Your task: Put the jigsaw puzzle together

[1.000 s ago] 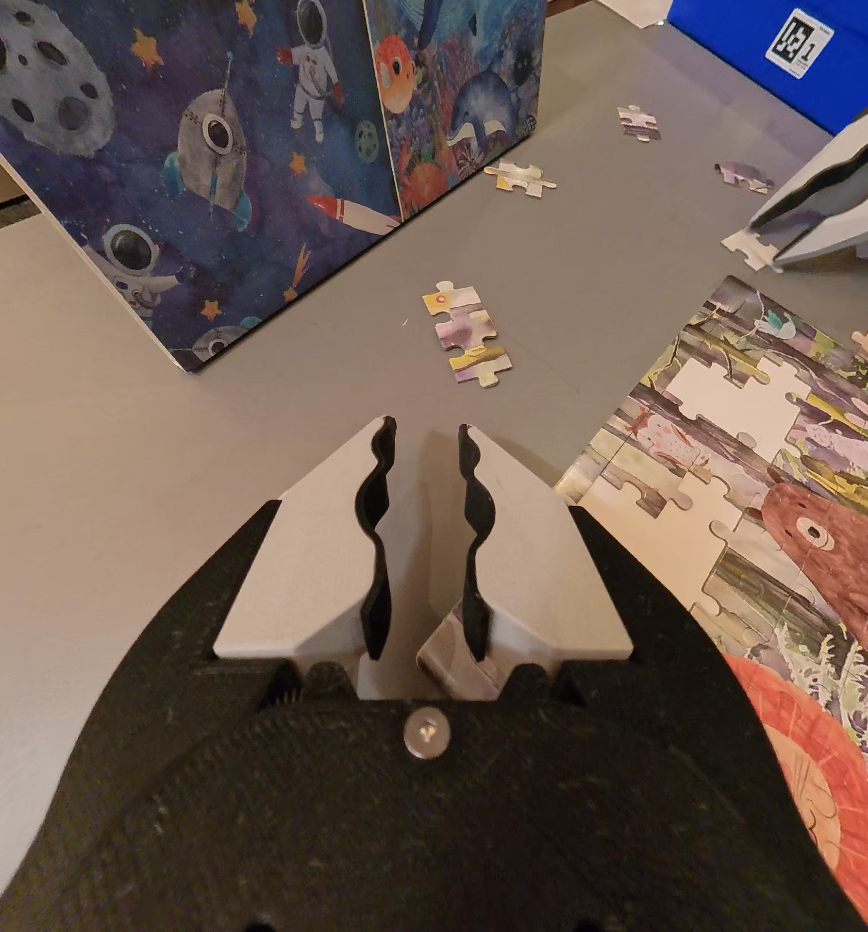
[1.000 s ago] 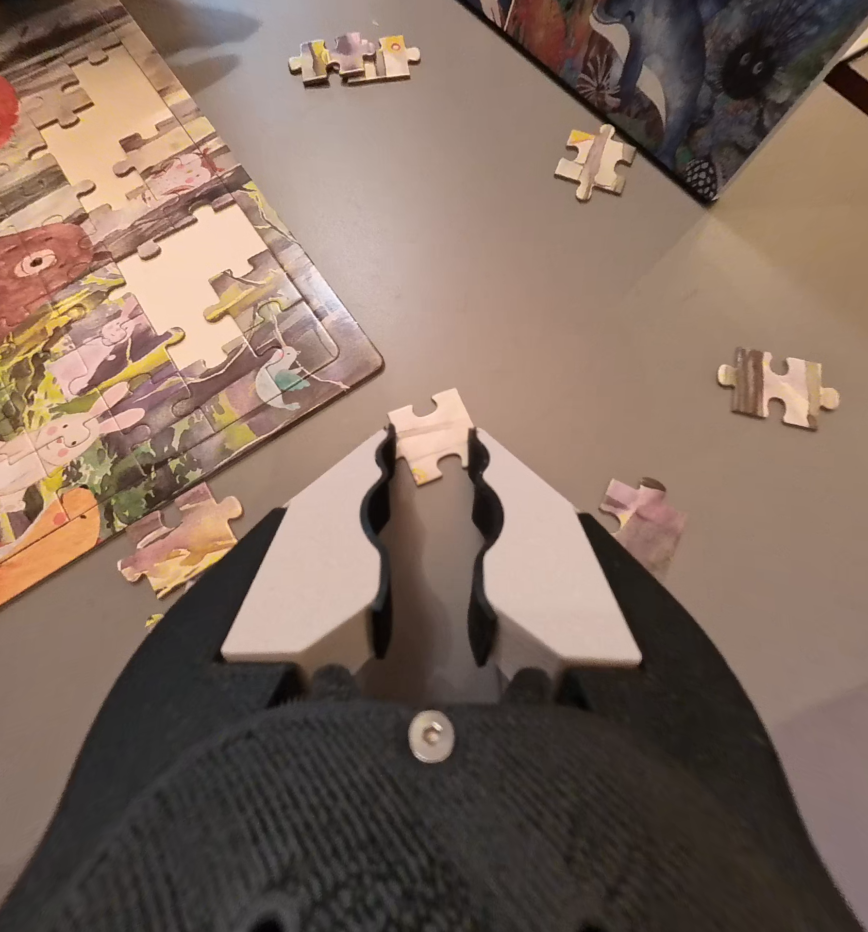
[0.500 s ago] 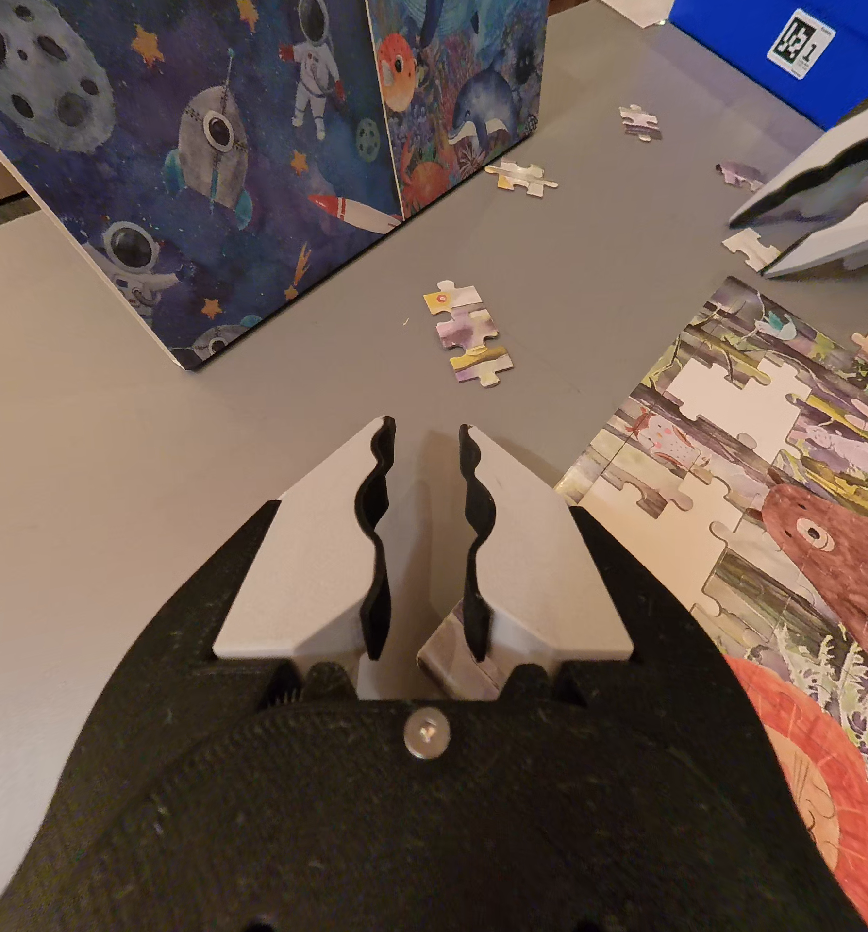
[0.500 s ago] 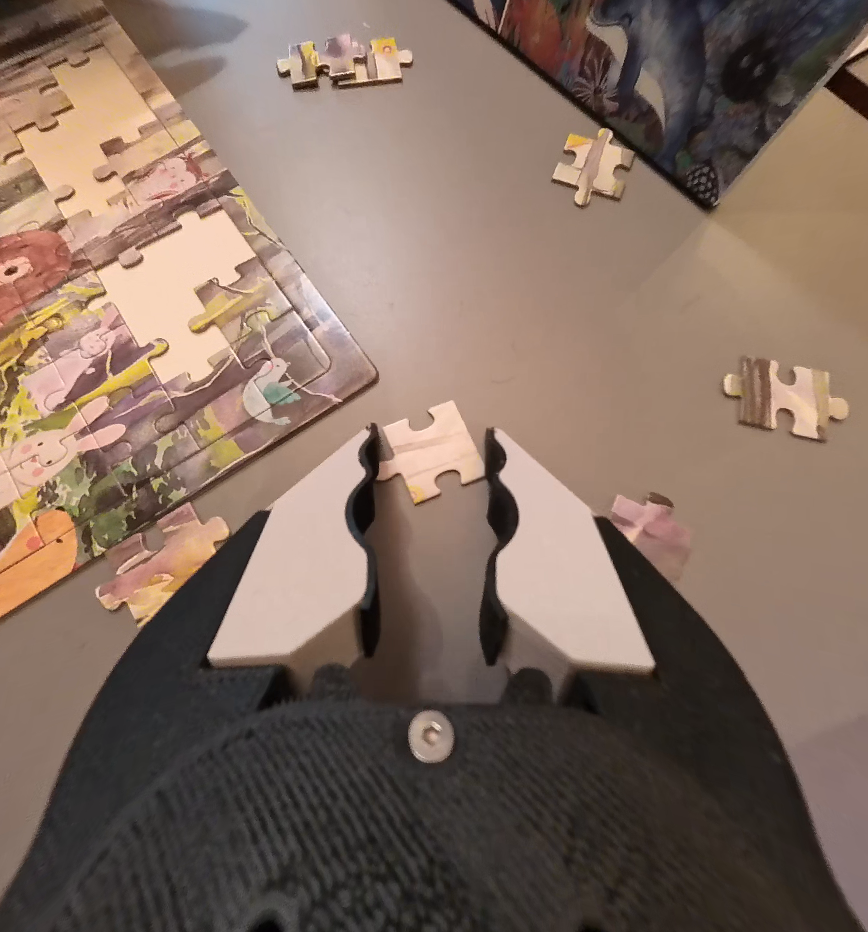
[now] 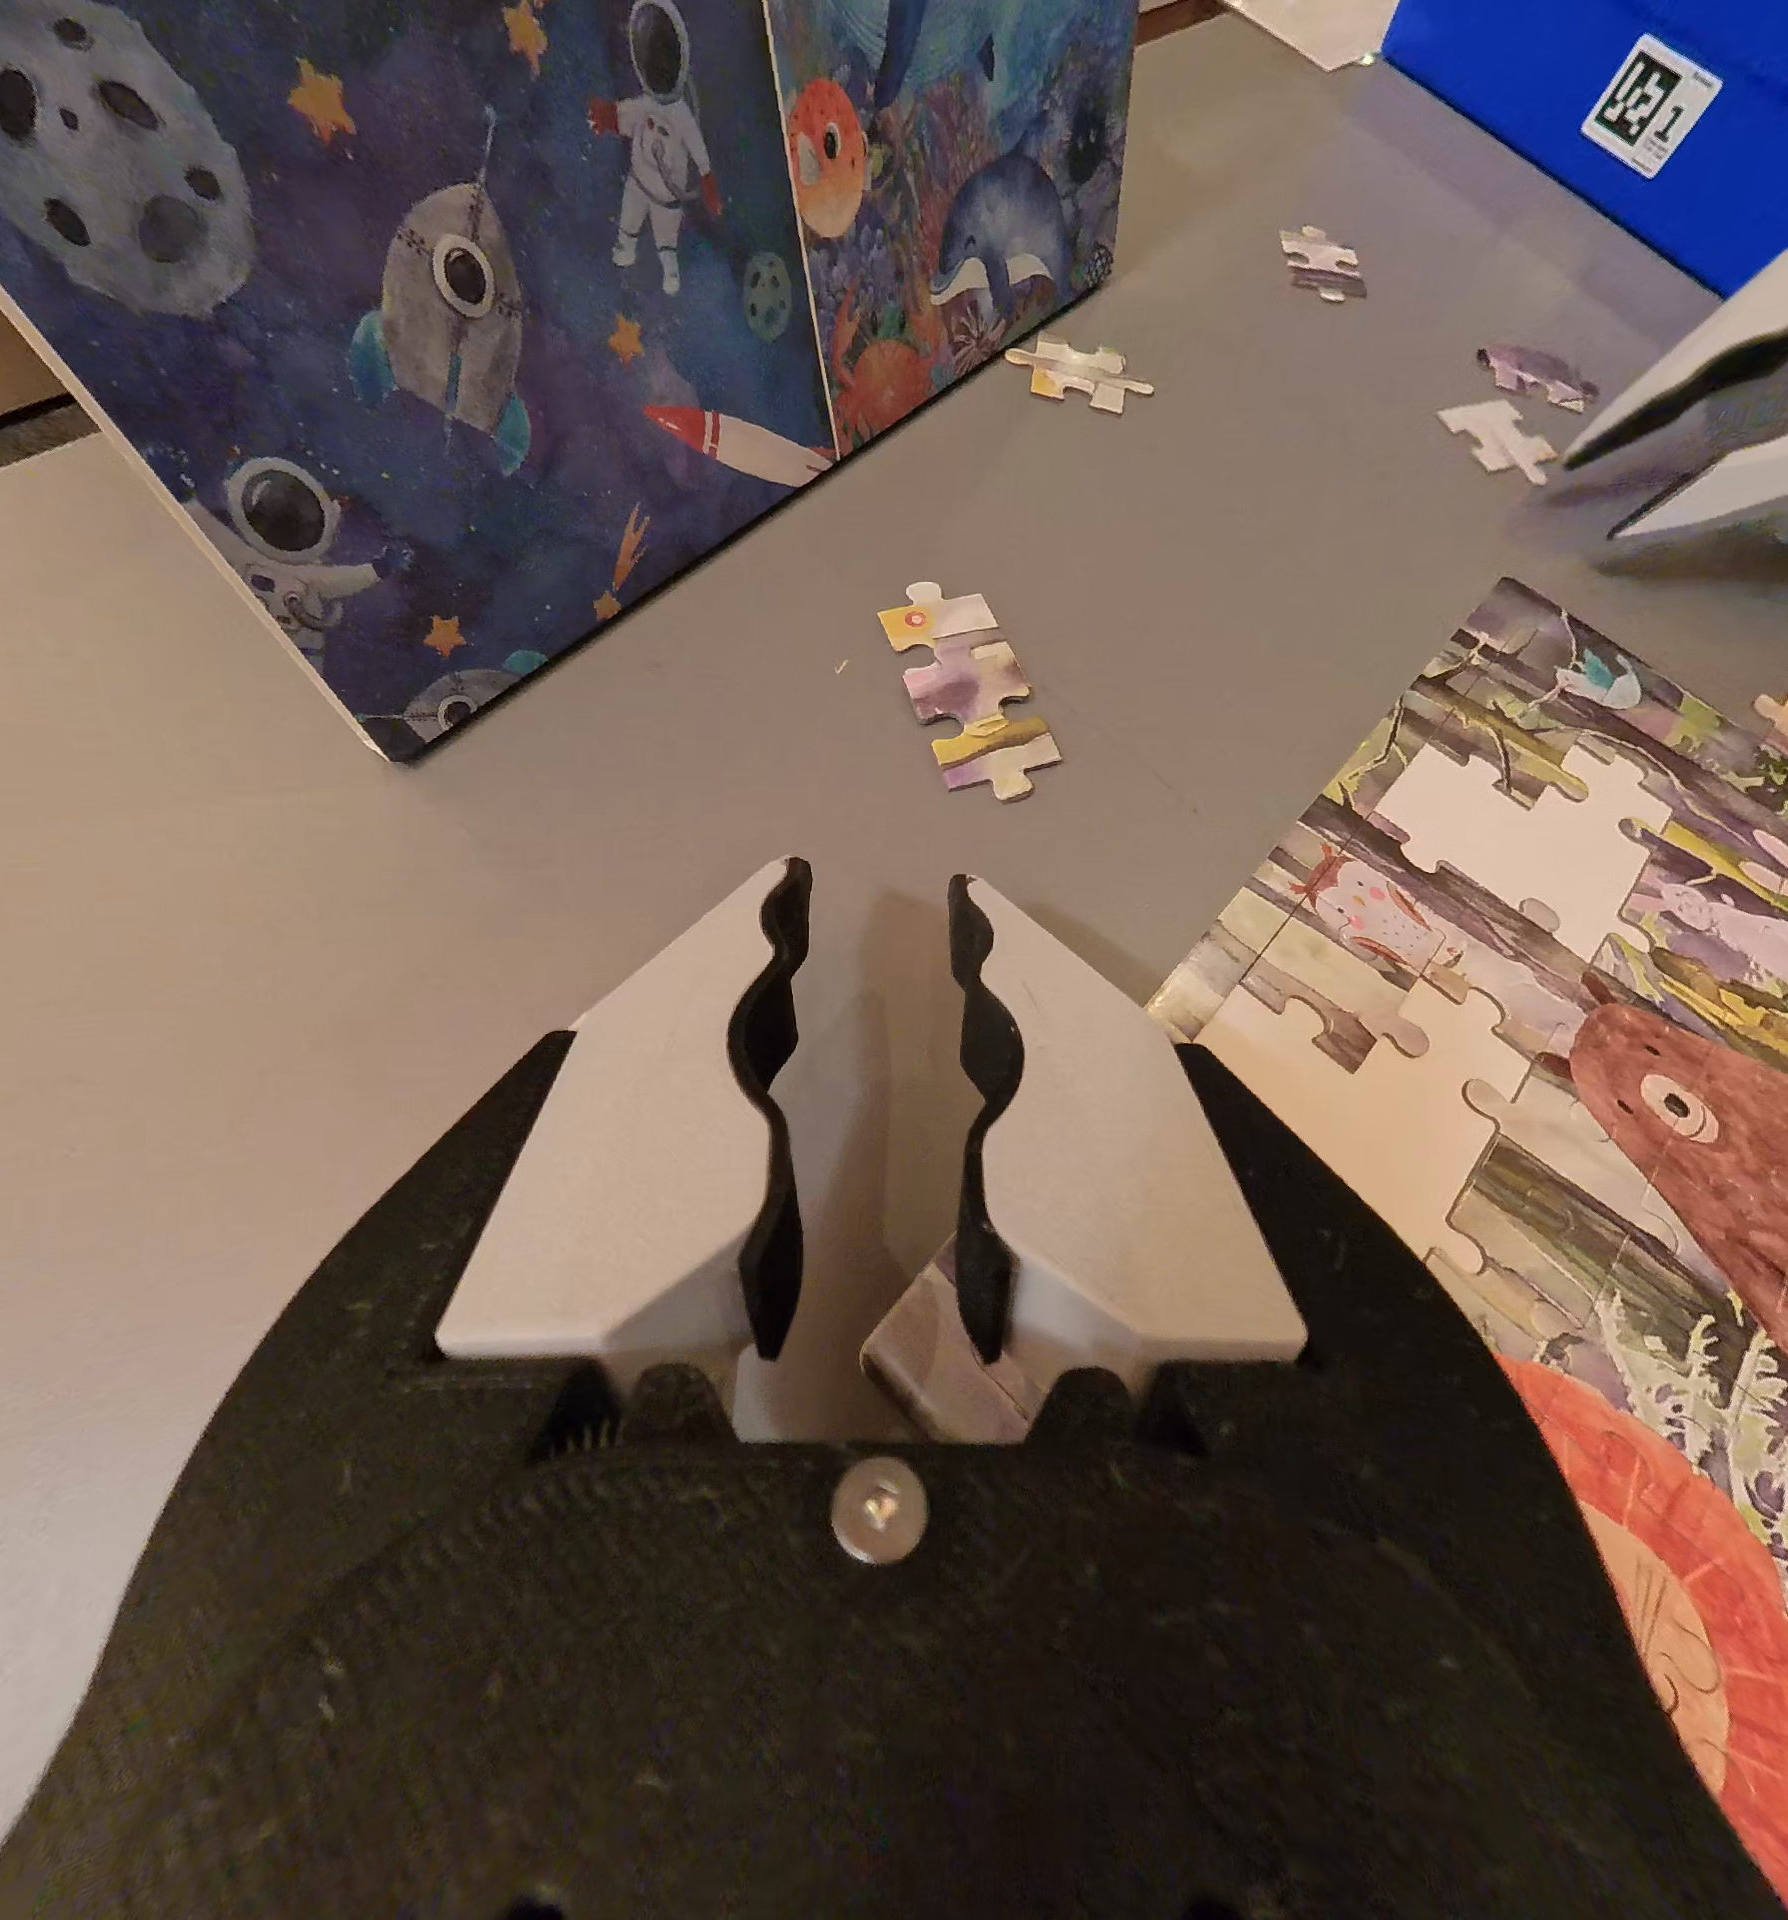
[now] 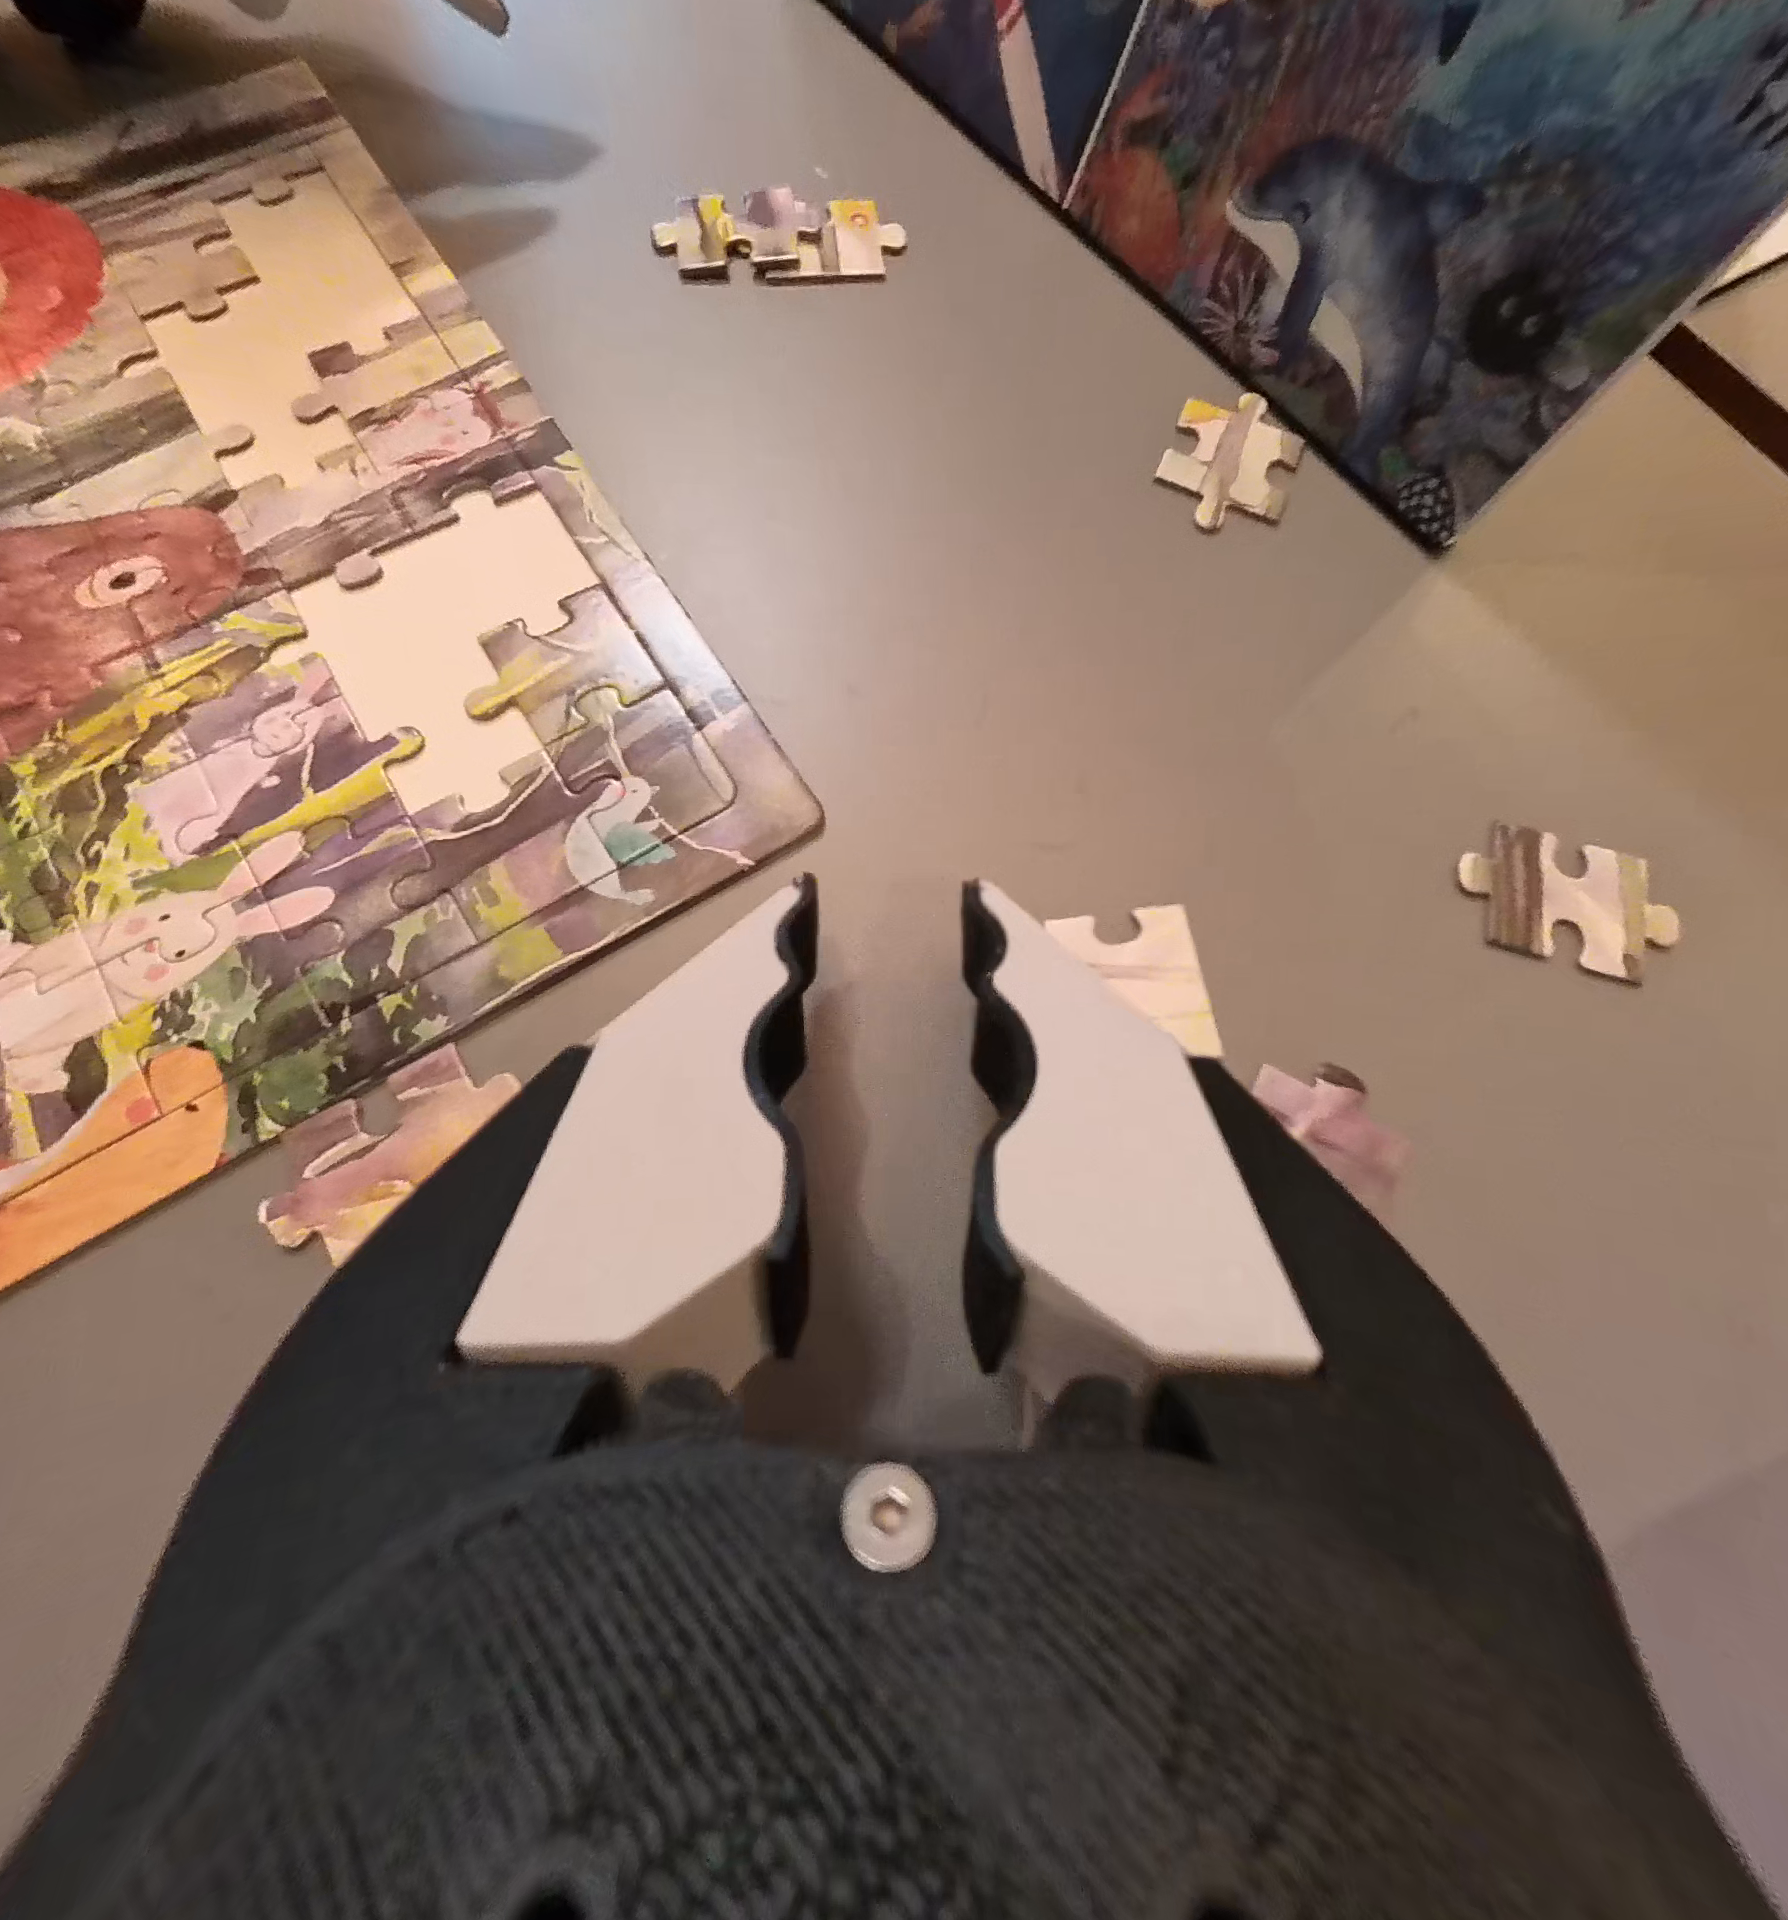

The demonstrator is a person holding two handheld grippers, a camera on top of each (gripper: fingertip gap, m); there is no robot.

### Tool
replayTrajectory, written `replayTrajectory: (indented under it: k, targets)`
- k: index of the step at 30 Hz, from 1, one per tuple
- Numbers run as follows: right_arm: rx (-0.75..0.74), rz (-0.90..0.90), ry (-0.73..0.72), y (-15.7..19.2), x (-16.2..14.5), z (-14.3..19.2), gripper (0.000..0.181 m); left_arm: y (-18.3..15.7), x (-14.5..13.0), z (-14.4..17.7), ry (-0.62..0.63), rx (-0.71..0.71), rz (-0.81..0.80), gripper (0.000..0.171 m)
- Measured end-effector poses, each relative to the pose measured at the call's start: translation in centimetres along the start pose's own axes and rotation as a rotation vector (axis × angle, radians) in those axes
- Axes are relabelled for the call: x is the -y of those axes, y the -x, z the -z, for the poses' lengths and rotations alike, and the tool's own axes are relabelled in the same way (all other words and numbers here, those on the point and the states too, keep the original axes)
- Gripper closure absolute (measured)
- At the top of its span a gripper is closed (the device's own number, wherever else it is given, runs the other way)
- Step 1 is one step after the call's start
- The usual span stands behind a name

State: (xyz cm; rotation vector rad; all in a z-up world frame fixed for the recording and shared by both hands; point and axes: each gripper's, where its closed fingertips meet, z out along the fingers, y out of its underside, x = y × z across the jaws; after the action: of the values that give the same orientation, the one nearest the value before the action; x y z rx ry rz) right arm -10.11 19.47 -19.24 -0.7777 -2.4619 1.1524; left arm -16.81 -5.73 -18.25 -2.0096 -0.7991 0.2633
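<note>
The partly built jigsaw lies to the right of my left gripper, with blank gaps near its corner; it also shows in the right wrist view. My left gripper's jaws stand a little apart with nothing between the tips. A greyish piece shows low by its right finger; I cannot tell if it is held. My right gripper is open and empty just off the jigsaw's corner. A pale piece lies flat on the table against the outside of its right finger, and also shows in the left wrist view.
A picture box stands at the back. Loose on the grey table: three joined pieces, a pale-yellow piece, a striped pair, a purple piece and a purple-yellow piece. A blue box sits far right. The left gripper's tips are roughly 25 centimetres from the right gripper's. From my right tips it is roughly 4 centimetres to the pale piece; from my left, 30 centimetres. From the right gripper's tips to the partly built jigsaw is close to 11 centimetres.
My right gripper let go of the pale piece, shifted left of it and narrowed again; the piece now lies on the table. The left gripper has not moved.
</note>
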Motion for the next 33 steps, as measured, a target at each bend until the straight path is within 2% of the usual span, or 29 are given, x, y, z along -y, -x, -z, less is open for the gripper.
replayTrajectory:
  k: [5, 9, 12, 14, 16, 21, 26, 30, 32, 33]
  targets:
    - [-0.133, -0.078, 0.011, -3.0, -0.7, 0.6, 0.14, 0.0, 0.0, 0.0, 0.001, 0.0, -0.003, 0.147]
    - [-0.225, -0.159, 0.071, -5.4, -2.6, 0.7, 0.127, -0.1, 0.0, 0.0, 0.004, -0.001, -0.005, 0.147]
    - [-0.113, -0.191, 0.066, -3.8, -2.6, 0.3, 0.128, -0.1, -0.1, 0.0, 0.005, 0.0, -0.008, 0.147]
    - [-0.018, -0.156, 0.08, -2.0, -2.6, 0.6, 0.142, -0.1, -0.1, 0.0, 0.005, 0.001, -0.01, 0.147]
    - [0.082, -0.135, 0.082, -0.1, -2.4, 0.9, 0.149, -0.1, 0.0, 0.0, 0.004, 0.0, -0.008, 0.147]
    - [0.005, -0.132, 0.022, -1.4, -1.2, 0.8, 0.138, -0.1, -0.1, 0.0, 0.003, -0.001, -0.007, 0.147]
    - [-0.036, -0.113, 0.074, -0.9, -1.2, -0.5, 0.127, -0.1, -0.1, 0.0, 0.007, 0.002, -0.008, 0.147]
    - [-0.055, -0.111, 0.111, -0.1, -1.0, -1.5, 0.128, 0.0, -0.1, 0.0, 0.003, -0.002, 0.001, 0.147]
    - [-0.076, -0.134, 0.11, -0.4, -0.9, -1.6, 0.134, 0.0, -0.1, 0.0, 0.004, -0.003, 0.003, 0.147]
    - [-0.082, -0.145, 0.11, -0.6, -1.0, -1.5, 0.143, 0.0, -0.1, 0.0, 0.005, -0.003, 0.003, 0.147]
